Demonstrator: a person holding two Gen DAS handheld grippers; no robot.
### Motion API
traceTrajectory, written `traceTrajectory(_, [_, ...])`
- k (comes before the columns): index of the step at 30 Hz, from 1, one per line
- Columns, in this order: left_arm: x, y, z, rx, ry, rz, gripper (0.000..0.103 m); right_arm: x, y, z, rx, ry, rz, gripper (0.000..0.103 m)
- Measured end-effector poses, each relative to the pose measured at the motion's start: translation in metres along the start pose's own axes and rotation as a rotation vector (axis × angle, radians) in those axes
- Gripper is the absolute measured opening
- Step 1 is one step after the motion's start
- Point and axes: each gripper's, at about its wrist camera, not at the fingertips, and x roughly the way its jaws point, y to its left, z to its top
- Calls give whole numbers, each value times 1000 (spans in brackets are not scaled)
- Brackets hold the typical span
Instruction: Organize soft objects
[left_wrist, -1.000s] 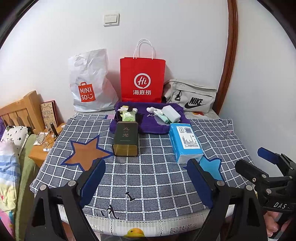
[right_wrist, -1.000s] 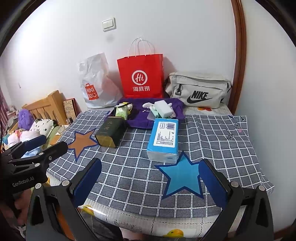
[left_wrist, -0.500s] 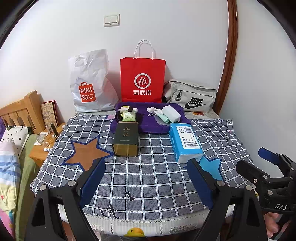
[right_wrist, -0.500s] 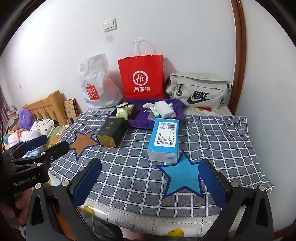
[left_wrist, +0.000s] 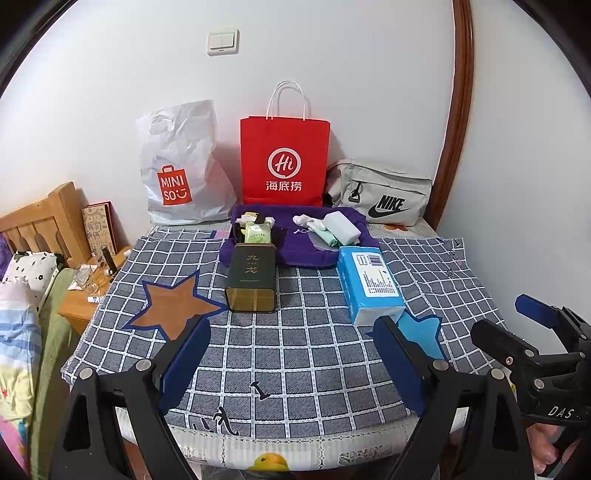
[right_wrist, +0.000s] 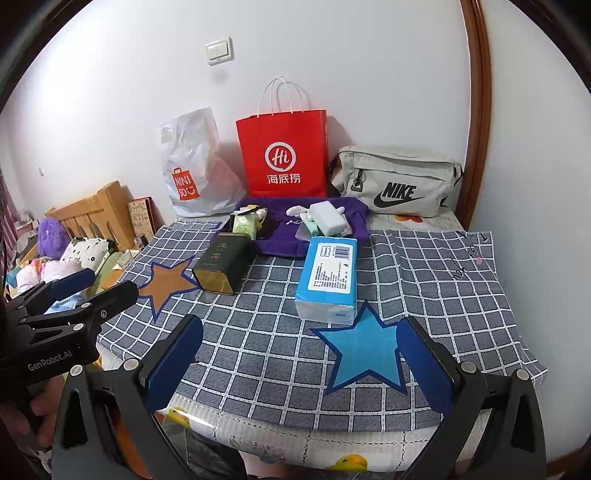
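Note:
A blue tissue pack (left_wrist: 369, 286) (right_wrist: 330, 277) lies on the checked cloth (left_wrist: 295, 354) (right_wrist: 280, 343), just beyond a blue star patch (right_wrist: 364, 350). A dark green tin (left_wrist: 252, 279) (right_wrist: 221, 263) lies on its side to the left of the pack. Behind them a purple cloth (left_wrist: 303, 245) (right_wrist: 280, 238) carries a white block (left_wrist: 341, 227) (right_wrist: 328, 218), green packets and small white items. My left gripper (left_wrist: 291, 358) is open over the near edge, empty. My right gripper (right_wrist: 301, 354) is open too, empty, framing the blue star.
Along the wall stand a white Miniso bag (left_wrist: 181, 166), a red paper bag (left_wrist: 284, 162) and a grey Nike pouch (left_wrist: 384, 194). A wooden bed frame (left_wrist: 40, 221), pillows and a cluttered stand (left_wrist: 88, 291) lie left. The right wall is close.

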Motion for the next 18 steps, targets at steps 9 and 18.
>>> traceTrajectory(9, [-2, 0, 0, 0, -1, 2, 89, -2, 1, 0, 0, -3, 0, 103])
traceTrajectory(18, [-1, 0, 0, 0, -1, 0, 89, -3, 2, 0, -1, -4, 0, 103])
